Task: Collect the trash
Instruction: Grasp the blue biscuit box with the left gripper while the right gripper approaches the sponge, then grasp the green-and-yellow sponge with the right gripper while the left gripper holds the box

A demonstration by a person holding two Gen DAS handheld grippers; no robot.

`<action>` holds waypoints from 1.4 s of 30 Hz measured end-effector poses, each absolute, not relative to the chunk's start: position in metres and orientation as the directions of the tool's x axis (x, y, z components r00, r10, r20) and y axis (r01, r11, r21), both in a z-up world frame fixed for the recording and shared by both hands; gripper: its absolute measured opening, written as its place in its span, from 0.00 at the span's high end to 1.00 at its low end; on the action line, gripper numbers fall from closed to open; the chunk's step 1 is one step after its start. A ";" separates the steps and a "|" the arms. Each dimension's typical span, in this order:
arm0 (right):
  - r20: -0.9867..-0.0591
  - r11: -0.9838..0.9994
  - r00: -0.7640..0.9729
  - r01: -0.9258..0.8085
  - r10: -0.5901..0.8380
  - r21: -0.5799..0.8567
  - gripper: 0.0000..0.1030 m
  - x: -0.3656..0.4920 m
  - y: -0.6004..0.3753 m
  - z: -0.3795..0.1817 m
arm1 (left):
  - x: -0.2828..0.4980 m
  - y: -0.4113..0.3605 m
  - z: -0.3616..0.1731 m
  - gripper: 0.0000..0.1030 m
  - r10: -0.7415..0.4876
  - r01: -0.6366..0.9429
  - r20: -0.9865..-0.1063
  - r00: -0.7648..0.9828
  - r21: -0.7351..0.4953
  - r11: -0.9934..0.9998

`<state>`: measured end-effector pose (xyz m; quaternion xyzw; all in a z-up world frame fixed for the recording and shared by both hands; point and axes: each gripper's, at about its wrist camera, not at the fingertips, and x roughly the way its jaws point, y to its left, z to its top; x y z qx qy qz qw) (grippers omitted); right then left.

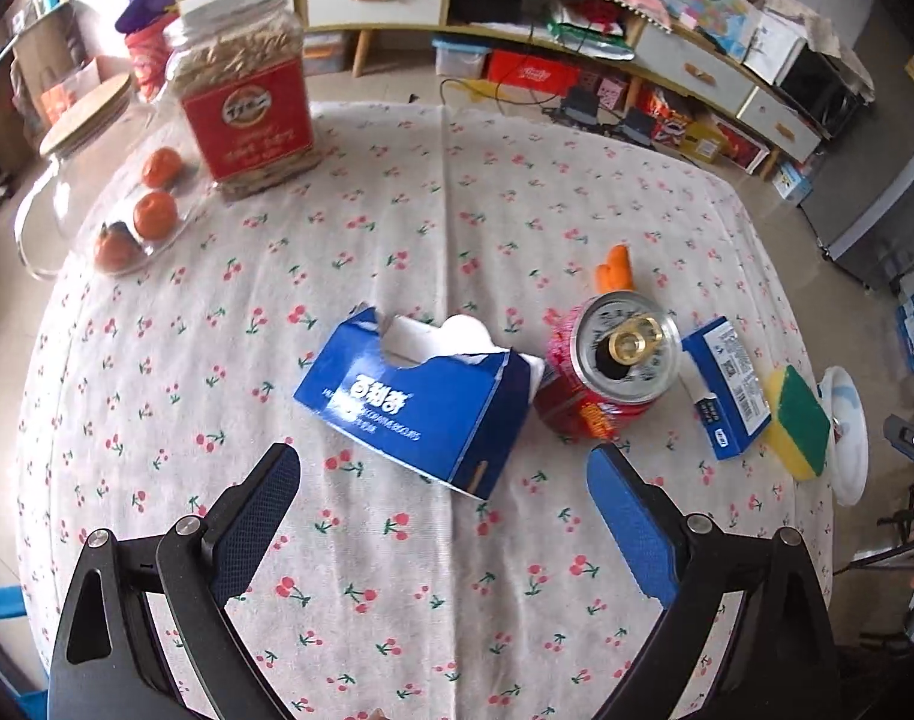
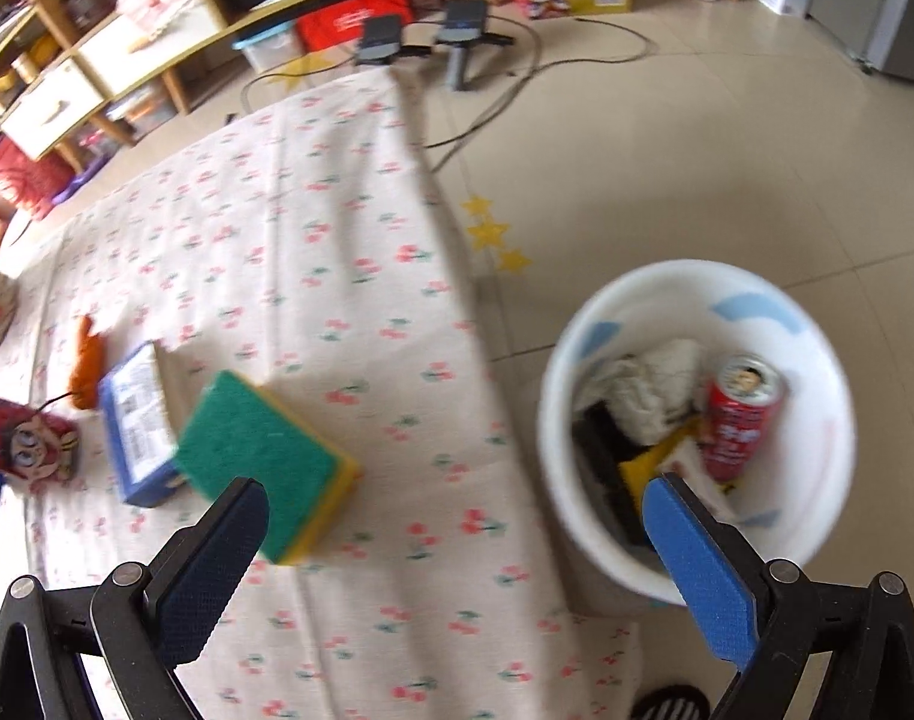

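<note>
Cherry-print cotton covers the table (image 1: 445, 192), and the clutter on it runs in a loose row. Far left stand a lidded glass jar (image 1: 73, 144), three tangerines (image 1: 155, 215) and a tall cereal jar (image 1: 244, 102) — nothing there looks like rubbish. Mid-table lies the torn blue biscuit box (image 1: 409, 402), its top ripped open, touching the crushed red can (image 1: 607, 372) on its right; just behind the can sits an orange scrap (image 1: 616, 267). Next come a small blue carton (image 1: 727, 387) and a green-and-yellow sponge (image 1: 799, 420) at the table's edge. The left gripper (image 1: 442, 477) hovers just short of the biscuit box, jaws wide and empty. The right gripper (image 2: 454, 510) is likewise spread wide with nothing in it, poised between the sponge and the white bin (image 2: 691, 420) on the floor, which already holds a red can and crumpled paper. For the left hand, I'd guess the box is next — straddle its long walls squarely, close gently so the card doesn't buckle, and lift clear of the can leaning against it.
</note>
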<state>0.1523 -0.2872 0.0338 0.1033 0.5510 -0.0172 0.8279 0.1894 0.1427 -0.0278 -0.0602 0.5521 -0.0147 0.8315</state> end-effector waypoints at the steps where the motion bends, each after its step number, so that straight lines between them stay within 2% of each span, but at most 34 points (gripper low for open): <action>1: -0.916 0.979 0.390 0.130 0.098 0.160 0.00 0.155 -0.279 0.033 | 0.191 0.148 -0.031 0.05 -0.097 -0.059 -0.920 0.380 -0.129 0.990; 7: -0.918 0.984 0.379 0.077 0.121 0.162 0.00 0.167 -0.240 0.026 | 0.200 0.172 -0.034 0.05 -0.110 -0.142 -0.915 0.387 -0.177 0.974; 12: -0.919 0.985 0.375 0.074 0.121 0.159 0.00 0.175 -0.229 0.022 | 0.208 0.192 -0.040 0.06 -0.145 -0.296 -0.910 0.389 -0.273 0.915; 16: -0.920 0.983 0.372 0.084 0.122 0.164 0.00 0.181 -0.228 0.020 | 0.217 0.194 -0.046 0.15 -0.201 -0.382 -0.898 0.392 -0.358 0.852; 19: -0.924 0.985 0.367 0.088 0.108 0.150 0.00 0.185 -0.228 0.017 | 0.226 0.185 -0.055 0.19 -0.181 -0.408 -0.913 0.366 -0.332 0.851; 23: -0.927 0.985 0.357 0.083 0.114 0.153 0.00 0.187 -0.228 0.014 | 0.231 0.180 -0.065 0.33 -0.133 -0.440 -0.928 0.348 -0.286 0.851; 24: -0.927 0.985 0.356 0.081 0.115 0.153 0.00 0.187 -0.227 0.014 | 0.230 0.180 -0.066 0.46 -0.119 -0.444 -0.927 0.355 -0.279 0.851; 25: -0.928 0.985 0.355 0.079 0.114 0.152 0.00 0.187 -0.227 0.014 | 0.230 0.181 -0.066 0.54 -0.110 -0.440 -0.926 0.360 -0.273 0.855; 26: -0.929 0.986 0.353 0.076 0.114 0.150 0.00 0.187 -0.226 0.013 | 0.231 0.180 -0.066 0.57 -0.116 -0.429 -0.925 0.361 -0.275 0.860; 32: -0.934 0.986 0.336 0.062 0.126 0.155 0.00 0.185 -0.223 0.008 | 0.225 0.180 -0.066 0.57 -0.124 -0.385 -0.922 0.368 -0.272 0.882; 42: -0.932 0.982 0.324 0.040 0.161 0.183 0.00 0.183 -0.227 0.007 | 0.197 0.172 -0.033 0.57 -0.119 -0.272 -0.892 0.437 -0.257 0.927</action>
